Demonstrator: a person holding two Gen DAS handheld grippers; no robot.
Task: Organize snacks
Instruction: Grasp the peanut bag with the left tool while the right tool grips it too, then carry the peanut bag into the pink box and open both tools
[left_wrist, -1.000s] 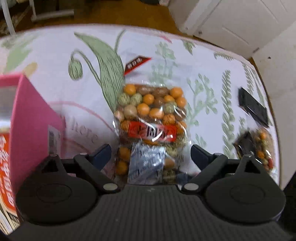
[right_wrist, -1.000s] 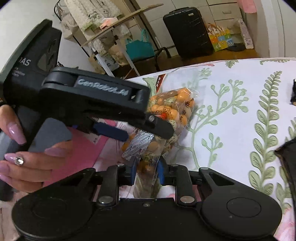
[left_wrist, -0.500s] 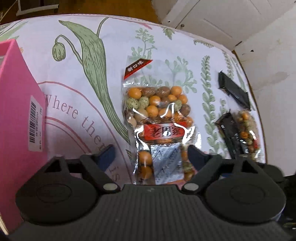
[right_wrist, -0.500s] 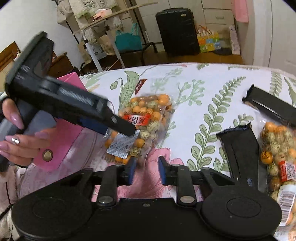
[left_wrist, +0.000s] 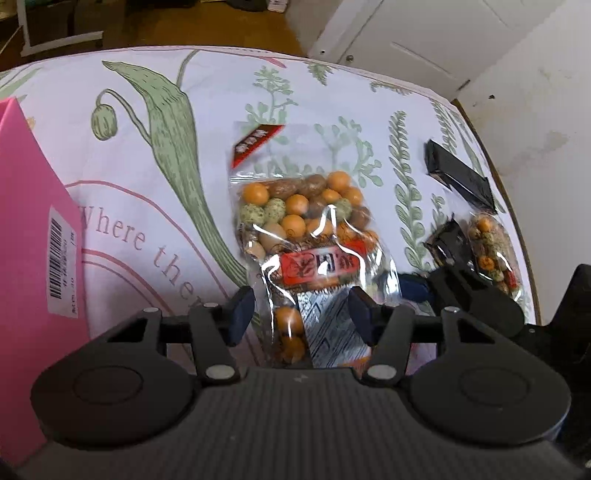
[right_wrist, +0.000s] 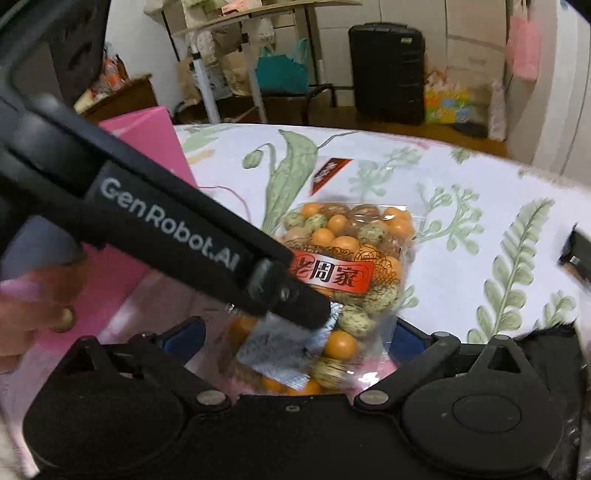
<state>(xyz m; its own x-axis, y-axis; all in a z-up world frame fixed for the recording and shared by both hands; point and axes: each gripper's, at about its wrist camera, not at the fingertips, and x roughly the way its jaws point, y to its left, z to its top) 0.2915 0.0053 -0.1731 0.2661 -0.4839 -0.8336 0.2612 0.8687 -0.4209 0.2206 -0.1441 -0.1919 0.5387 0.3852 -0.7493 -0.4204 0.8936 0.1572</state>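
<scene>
A clear bag of orange, green and brown coated nuts (left_wrist: 306, 229) with a red label lies flat on the flower-print tablecloth (left_wrist: 147, 122). My left gripper (left_wrist: 301, 315) straddles the bag's near end and its jaws are closing. The left pad stands a little off the plastic and the right pad is at the bag's edge. My right gripper (right_wrist: 295, 338) also has the same bag (right_wrist: 351, 251) between its blue pads, with jaws opening wide and clear of it. One of the left gripper's fingers (right_wrist: 291, 299) crosses the right wrist view above the bag.
A pink box (left_wrist: 33, 240) stands at the left. A second nut bag (left_wrist: 491, 251) and two black packets (left_wrist: 458, 177) lie at the right near the table edge (left_wrist: 517, 229). A person's hand (right_wrist: 37, 302) holds the left gripper.
The right gripper, shut on the bag's lower edge a second ago, has let go and spread wide. The left gripper's jaws have narrowed around the bag, which lies on the cloth.
</scene>
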